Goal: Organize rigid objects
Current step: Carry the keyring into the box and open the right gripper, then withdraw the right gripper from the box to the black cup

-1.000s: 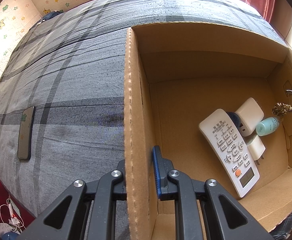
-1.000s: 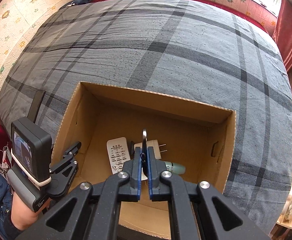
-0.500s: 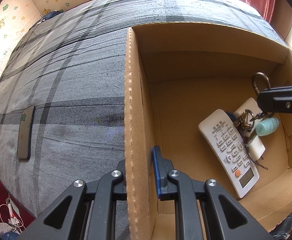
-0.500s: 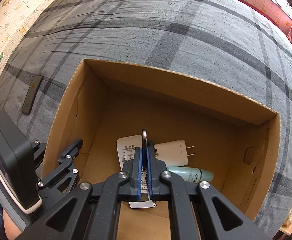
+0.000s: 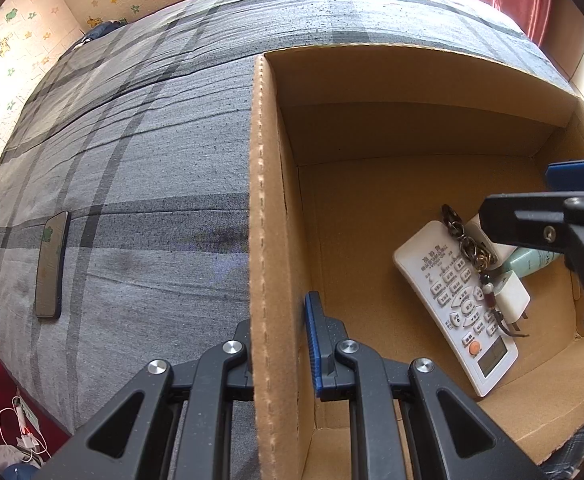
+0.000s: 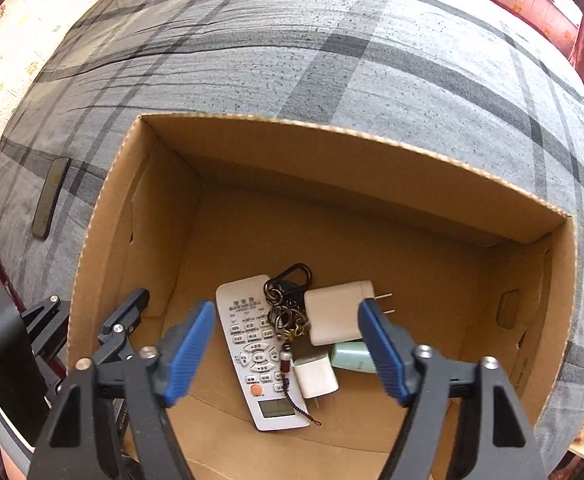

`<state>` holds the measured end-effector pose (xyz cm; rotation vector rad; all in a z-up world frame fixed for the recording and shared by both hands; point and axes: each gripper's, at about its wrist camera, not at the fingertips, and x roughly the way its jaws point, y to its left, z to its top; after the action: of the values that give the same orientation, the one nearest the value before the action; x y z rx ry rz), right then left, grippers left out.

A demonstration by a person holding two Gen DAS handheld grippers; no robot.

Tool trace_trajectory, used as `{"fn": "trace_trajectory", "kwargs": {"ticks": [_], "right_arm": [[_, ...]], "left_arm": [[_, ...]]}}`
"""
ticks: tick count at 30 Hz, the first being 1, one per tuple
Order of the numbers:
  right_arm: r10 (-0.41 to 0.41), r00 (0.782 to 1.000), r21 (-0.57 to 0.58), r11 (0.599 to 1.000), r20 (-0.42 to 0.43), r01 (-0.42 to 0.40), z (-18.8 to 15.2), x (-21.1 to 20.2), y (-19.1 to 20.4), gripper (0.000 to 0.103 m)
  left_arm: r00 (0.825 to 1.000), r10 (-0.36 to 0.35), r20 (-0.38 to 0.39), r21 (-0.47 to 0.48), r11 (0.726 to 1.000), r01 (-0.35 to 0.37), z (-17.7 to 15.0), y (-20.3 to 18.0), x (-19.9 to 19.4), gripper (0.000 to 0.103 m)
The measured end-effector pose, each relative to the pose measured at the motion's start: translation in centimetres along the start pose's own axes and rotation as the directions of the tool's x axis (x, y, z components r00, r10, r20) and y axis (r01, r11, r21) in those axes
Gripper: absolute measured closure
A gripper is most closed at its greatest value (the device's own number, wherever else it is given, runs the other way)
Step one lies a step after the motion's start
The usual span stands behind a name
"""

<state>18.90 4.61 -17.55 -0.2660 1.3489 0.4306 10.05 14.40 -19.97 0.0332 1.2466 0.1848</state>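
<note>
An open cardboard box (image 6: 332, 184) sits on the grey plaid bed. Inside lie a white remote (image 6: 258, 354), a keychain with carabiner (image 6: 286, 300) draped over it, two white chargers (image 6: 338, 312) (image 6: 315, 374) and a mint bottle (image 6: 352, 356). My right gripper (image 6: 288, 352) is open and empty above these things. My left gripper (image 5: 280, 344) is shut on the box's left wall (image 5: 266, 216). The remote (image 5: 452, 304) and keychain (image 5: 468, 246) also show in the left wrist view, under the right gripper's fingers (image 5: 532, 224).
A dark phone (image 5: 50, 264) lies on the bed left of the box; it also shows in the right wrist view (image 6: 50, 196). The grey bedcover (image 6: 292, 40) stretches beyond the box. Patterned walls and a red curtain (image 5: 524, 0) border the bed.
My right gripper came down into the box and opened. The keychain dropped out of it onto the remote and chargers. My left gripper stayed clamped on the box wall.
</note>
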Motion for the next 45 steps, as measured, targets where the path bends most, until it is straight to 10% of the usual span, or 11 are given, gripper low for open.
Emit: {"fn": "trace_trajectory", "kwargs": {"ticks": [27,45], "right_arm": [[-0.018,0.991,0.016,1.000,0.134,0.016,-1.5,-7.5,-1.3,0.000],[-0.108,0.973,0.153,0.985,0.206,0.078,-5.3,-13.8,-12.0,0.000]], "left_arm": [[1.000,0.003,-0.002,0.004,1.000,-0.003,0.0,0.0,0.0,0.087],[1.000,0.003,-0.003,0.003,1.000,-0.003,0.0,0.1,0.0,0.087]]}}
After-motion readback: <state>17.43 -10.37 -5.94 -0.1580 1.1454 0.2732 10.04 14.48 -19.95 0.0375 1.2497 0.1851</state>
